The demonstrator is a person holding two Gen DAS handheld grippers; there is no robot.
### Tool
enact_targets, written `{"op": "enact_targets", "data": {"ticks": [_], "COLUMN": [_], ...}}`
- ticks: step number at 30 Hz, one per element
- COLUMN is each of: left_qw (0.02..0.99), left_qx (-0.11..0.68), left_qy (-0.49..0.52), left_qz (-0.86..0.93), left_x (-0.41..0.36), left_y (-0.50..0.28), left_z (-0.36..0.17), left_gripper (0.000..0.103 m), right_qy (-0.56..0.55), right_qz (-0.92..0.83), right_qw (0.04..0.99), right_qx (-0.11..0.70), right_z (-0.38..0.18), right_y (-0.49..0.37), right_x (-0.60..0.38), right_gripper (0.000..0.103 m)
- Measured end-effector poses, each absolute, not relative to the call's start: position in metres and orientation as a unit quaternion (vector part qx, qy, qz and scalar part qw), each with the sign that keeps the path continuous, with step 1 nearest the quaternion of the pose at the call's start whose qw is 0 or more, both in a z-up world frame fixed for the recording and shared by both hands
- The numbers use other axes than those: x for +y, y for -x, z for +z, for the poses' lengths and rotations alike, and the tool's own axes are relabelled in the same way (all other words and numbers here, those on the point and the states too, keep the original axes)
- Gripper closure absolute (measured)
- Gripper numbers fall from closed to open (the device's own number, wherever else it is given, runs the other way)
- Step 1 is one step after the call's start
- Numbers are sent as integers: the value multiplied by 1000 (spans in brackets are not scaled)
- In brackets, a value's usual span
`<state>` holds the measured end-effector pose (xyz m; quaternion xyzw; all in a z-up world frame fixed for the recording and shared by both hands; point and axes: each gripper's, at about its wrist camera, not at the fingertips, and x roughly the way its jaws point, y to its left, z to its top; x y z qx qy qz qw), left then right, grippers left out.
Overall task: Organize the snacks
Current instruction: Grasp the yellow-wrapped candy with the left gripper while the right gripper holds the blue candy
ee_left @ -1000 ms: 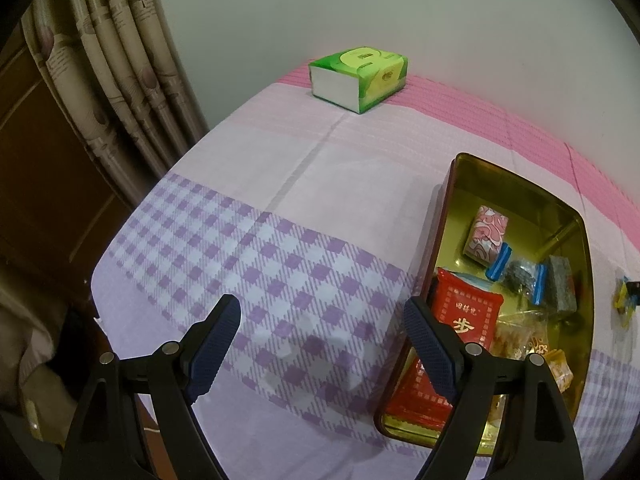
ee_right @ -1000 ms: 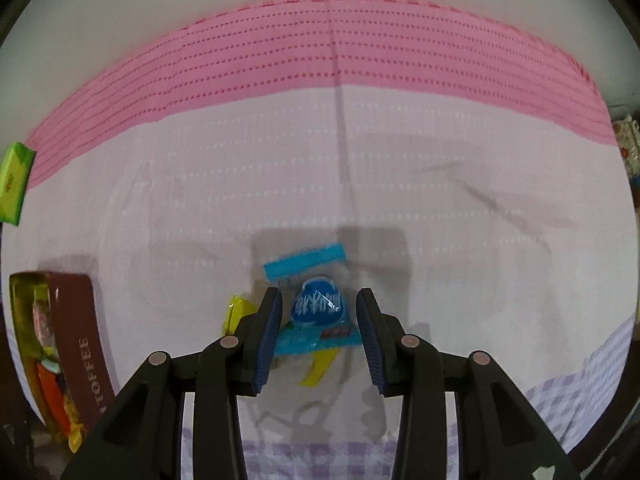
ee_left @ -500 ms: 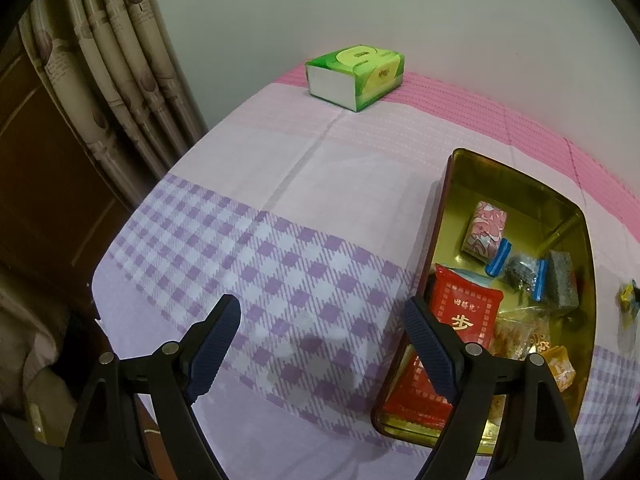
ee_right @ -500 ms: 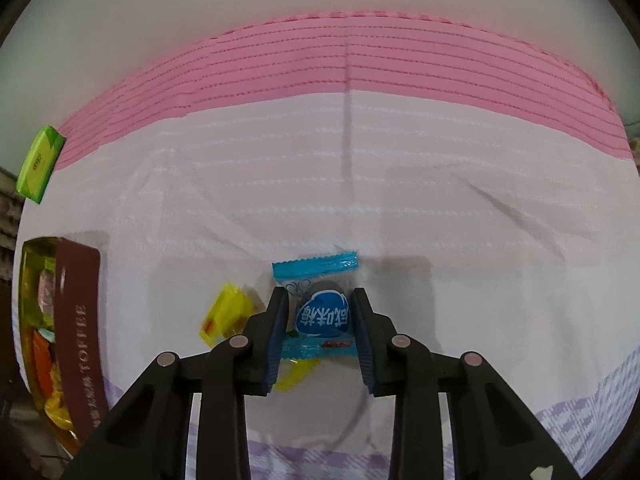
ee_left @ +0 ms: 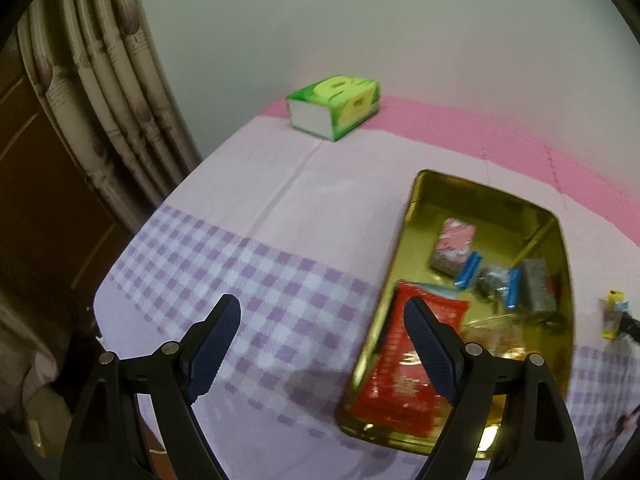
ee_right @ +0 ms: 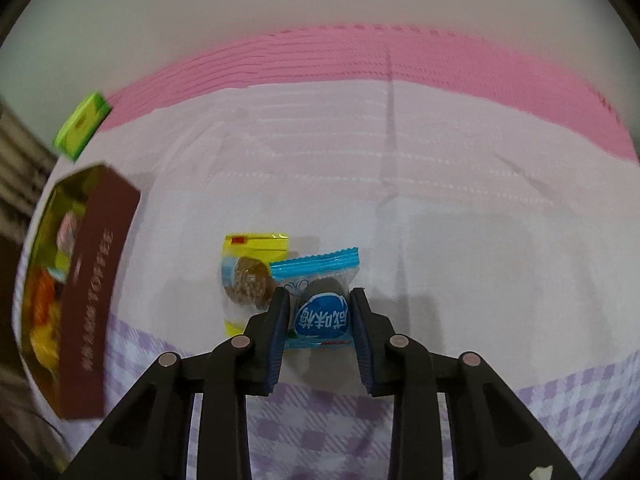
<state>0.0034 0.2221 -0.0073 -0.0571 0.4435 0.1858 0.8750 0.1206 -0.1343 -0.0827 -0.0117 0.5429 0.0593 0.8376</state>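
Observation:
My right gripper is shut on a blue-wrapped plum candy, held just above the cloth. A yellow-wrapped candy lies on the cloth right behind it, to the left. The brown-sided gold tin marked TOFFEE stands at the left of the right wrist view. In the left wrist view the same gold tin holds a red packet, a pink candy and several other sweets. My left gripper hangs open over the checked cloth, its right finger above the tin's near corner, nothing between the fingers.
A green tissue box sits at the far edge of the table by the wall. A curtain hangs at the left, past the table's edge. A pink and white cloth covers the table to the right of the candies.
My right gripper has shut on the blue candy and carried it left towards the tin. The yellow candy now shows beside it. The left gripper drifted slightly towards the tin, still open.

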Motion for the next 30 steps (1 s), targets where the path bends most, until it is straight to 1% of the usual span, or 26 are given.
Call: {"op": "enact_targets", "data": {"ticks": [5, 13, 22, 30], "left_qw": [885, 898, 893, 875], "left_qx": [436, 431, 450, 479], "left_qy": [28, -3, -36, -31], "left_qz": [160, 84, -4, -64], "left_x": [192, 122, 36, -9], "left_y": [-9, -30, -52, -76], "left_z": [4, 20, 6, -20], "left_gripper": [19, 19, 19, 19], "right_qy": [67, 85, 82, 68], "right_qz": [43, -4, -22, -22], "right_qw": [857, 876, 884, 891], "right_qx": [510, 475, 459, 448], "right_z": [-79, -77, -80, -85], "right_y": [-115, -118, -129, -131], "right_x": [-141, -192, -224, -229], "right_gripper": [75, 75, 75, 75]}}
